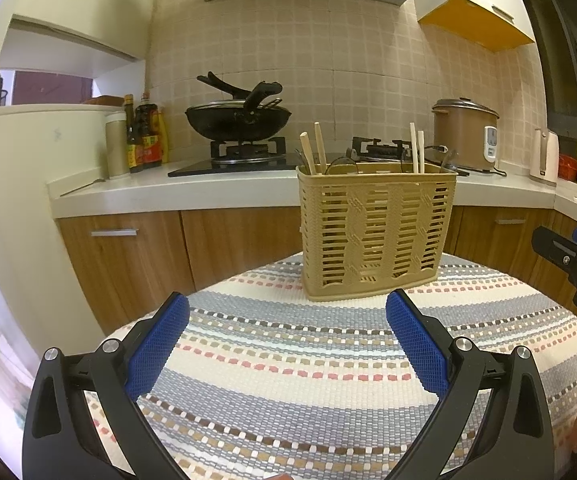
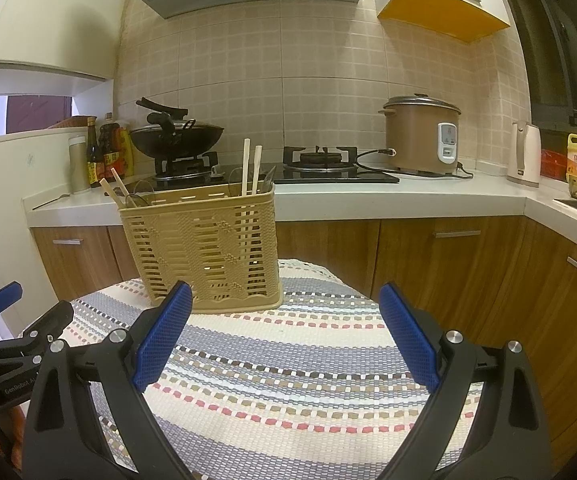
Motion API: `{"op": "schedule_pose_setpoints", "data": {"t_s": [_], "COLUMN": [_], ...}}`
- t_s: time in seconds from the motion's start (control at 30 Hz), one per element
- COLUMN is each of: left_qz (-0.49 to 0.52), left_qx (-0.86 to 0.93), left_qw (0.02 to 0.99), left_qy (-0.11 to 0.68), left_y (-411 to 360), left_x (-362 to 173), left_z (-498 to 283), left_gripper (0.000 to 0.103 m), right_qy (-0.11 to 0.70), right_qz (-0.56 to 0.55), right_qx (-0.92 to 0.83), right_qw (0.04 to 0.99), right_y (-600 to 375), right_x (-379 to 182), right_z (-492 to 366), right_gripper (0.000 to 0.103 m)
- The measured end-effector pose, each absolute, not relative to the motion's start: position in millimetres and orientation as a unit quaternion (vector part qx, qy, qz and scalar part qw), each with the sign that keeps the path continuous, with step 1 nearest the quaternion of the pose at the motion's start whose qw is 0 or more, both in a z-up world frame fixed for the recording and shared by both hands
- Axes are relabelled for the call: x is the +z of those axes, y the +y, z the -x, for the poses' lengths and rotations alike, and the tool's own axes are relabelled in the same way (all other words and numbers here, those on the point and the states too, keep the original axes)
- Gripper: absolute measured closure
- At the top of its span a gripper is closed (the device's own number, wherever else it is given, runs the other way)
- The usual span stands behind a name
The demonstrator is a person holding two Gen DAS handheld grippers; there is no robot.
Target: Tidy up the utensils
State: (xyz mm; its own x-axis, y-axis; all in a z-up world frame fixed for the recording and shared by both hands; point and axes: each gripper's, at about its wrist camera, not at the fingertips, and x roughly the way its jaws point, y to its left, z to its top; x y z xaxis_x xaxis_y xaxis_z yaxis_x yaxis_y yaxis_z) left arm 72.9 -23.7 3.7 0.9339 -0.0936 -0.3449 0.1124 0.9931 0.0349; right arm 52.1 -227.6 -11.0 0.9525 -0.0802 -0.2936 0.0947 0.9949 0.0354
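The jaws of both grippers stand wide apart and hold nothing. The left gripper (image 1: 287, 308) and the right gripper (image 2: 285, 300) hover low over the striped cloth (image 1: 288, 360) on the table, both facing the tan basket (image 1: 372, 232) near the cloth's far edge. Two pairs of chopsticks (image 1: 314, 146) stand in the basket, one at each end, with what look like thin metal utensils among them; those are too faint to name. No loose utensil shows on the cloth.

The basket looks light and tall, so a nudge from a jaw could tip it or push it off the far edge. The chopsticks lean loosely and could slip from a poor grip.

Behind stands a kitchen counter (image 2: 408, 196) with a wok (image 2: 176, 138), a rice cooker (image 2: 422, 134), bottles (image 2: 104, 152) and a kettle (image 2: 524, 154). All are well apart, and nothing blocks the way to the basket.
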Motion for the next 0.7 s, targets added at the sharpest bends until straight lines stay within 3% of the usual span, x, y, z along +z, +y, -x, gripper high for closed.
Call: {"op": "schedule_pose_setpoints", "data": {"t_s": [0.7], "left_qz": [-0.03], "left_qx": [-0.042], "left_qw": [0.984], "left_qy": [0.171], "left_y": [-23.3], "left_x": [5.1], "left_z": [-72.9], "left_gripper": [0.008], "right_qy": [0.147], "right_qz": [-0.023], "right_qx": [-0.044], "right_qw": [0.988], "right_y": [-227.8], "right_x": [-10.3], "right_z": [-52.4], "right_gripper": [0.013]}}
